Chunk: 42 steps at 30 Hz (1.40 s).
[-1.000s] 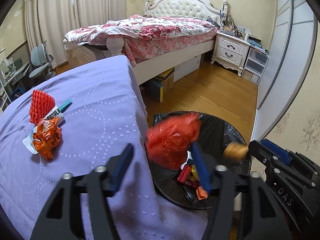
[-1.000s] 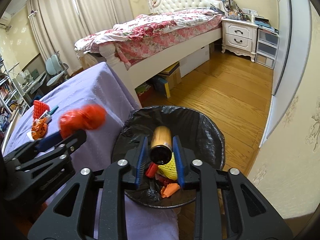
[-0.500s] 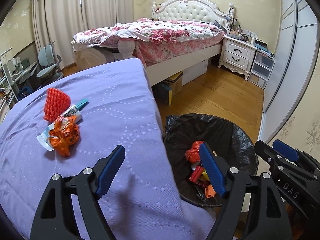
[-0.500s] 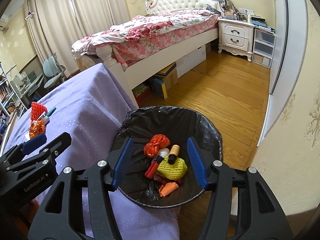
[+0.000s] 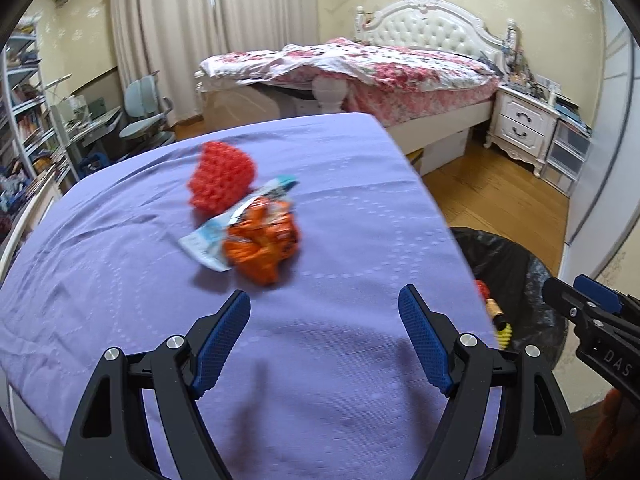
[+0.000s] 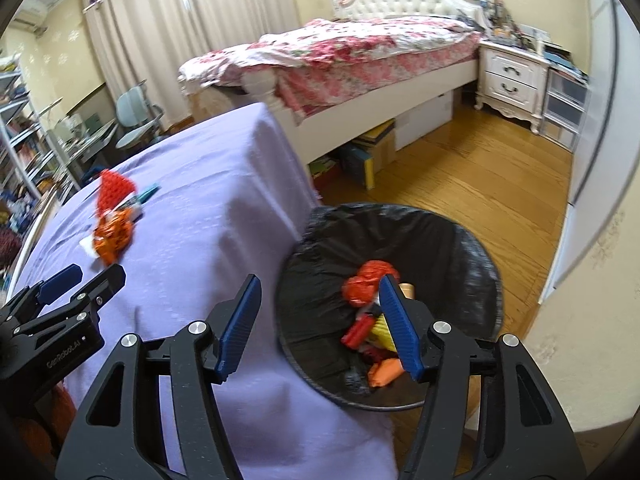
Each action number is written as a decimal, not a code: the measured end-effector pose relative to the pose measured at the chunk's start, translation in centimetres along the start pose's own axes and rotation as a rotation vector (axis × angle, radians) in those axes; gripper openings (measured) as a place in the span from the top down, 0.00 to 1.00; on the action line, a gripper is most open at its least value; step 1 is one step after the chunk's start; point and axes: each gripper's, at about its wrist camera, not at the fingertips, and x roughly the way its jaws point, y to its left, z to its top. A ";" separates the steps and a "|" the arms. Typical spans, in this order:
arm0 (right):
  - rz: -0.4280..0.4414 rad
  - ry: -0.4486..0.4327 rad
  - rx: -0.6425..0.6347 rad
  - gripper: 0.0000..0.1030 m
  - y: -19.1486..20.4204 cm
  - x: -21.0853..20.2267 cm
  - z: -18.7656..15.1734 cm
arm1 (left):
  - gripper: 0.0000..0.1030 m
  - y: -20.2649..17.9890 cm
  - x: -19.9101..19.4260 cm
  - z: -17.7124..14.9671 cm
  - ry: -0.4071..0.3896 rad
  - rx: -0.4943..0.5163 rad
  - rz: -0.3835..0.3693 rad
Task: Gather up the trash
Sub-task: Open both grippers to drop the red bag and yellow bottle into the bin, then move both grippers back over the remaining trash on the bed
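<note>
On the purple tablecloth [image 5: 360, 208] lie a crumpled orange wrapper [image 5: 262, 246], a white and blue wrapper [image 5: 208, 240] under it, and a red foam net [image 5: 222, 176] behind them. My left gripper [image 5: 324, 298] hovers open and empty just short of the orange wrapper. The black-lined trash bin [image 6: 460, 240] stands on the floor at the table's right side and holds a red bag [image 6: 368, 284], a yellow net and other scraps. My right gripper [image 6: 319, 280] hangs over the table edge and the bin's rim. Its jaws are opening and nothing is between them.
A bed [image 5: 380, 68] with a floral cover stands behind the table, with a white nightstand [image 5: 524, 128] to its right. Wooden floor [image 6: 480, 176] stretches past the bin. Boxes [image 6: 372, 152] sit under the bed. Shelves and a chair [image 5: 144, 108] fill the left side.
The red bag left the left gripper and the brown bottle left the right gripper; both now lie in the bin. Both grippers opened and swung left, the left one over the table.
</note>
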 end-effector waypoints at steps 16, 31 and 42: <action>0.149 0.071 -0.182 0.41 11.8 2.5 0.6 | 0.26 11.2 0.2 -1.1 0.045 -0.168 0.164; 0.174 0.095 -0.272 0.36 20.2 5.8 1.4 | 0.26 15.9 0.9 -2.1 0.074 -0.246 0.199; 0.099 0.116 -0.219 0.36 18.7 6.8 1.8 | 0.25 16.5 0.9 -2.1 0.077 -0.259 0.171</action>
